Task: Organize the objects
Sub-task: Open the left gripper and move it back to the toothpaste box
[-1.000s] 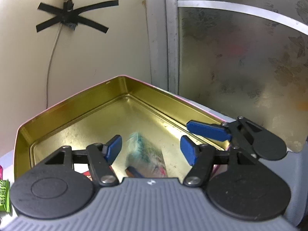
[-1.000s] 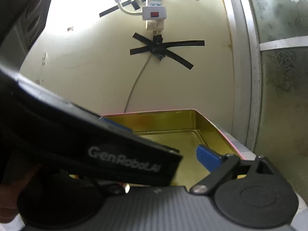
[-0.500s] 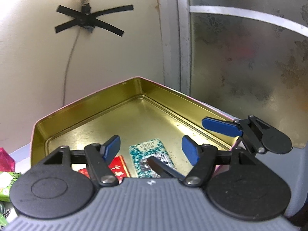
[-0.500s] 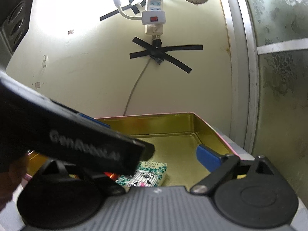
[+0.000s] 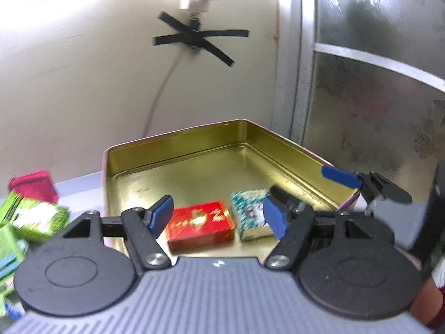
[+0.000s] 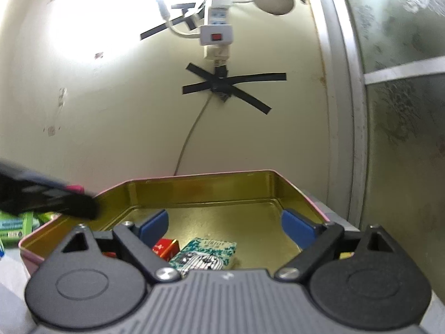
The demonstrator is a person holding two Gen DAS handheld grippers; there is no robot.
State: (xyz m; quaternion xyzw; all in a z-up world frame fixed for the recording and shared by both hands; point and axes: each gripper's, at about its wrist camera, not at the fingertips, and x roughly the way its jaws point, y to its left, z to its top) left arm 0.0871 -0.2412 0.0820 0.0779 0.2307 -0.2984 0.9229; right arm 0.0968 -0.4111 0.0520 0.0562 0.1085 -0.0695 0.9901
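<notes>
Hiding red box (image 6: 164, 247) partly, right gripper (image 6: 224, 224) — jaws apart

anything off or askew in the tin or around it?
Nothing damaged or spilled. The red box and teal patterned box lie flat side by side in the gold tin, teal one turned slightly. Left of the tin, green boxes sit in a loose, tilted heap. Both the left gripper and right gripper are open and empty.
</notes>
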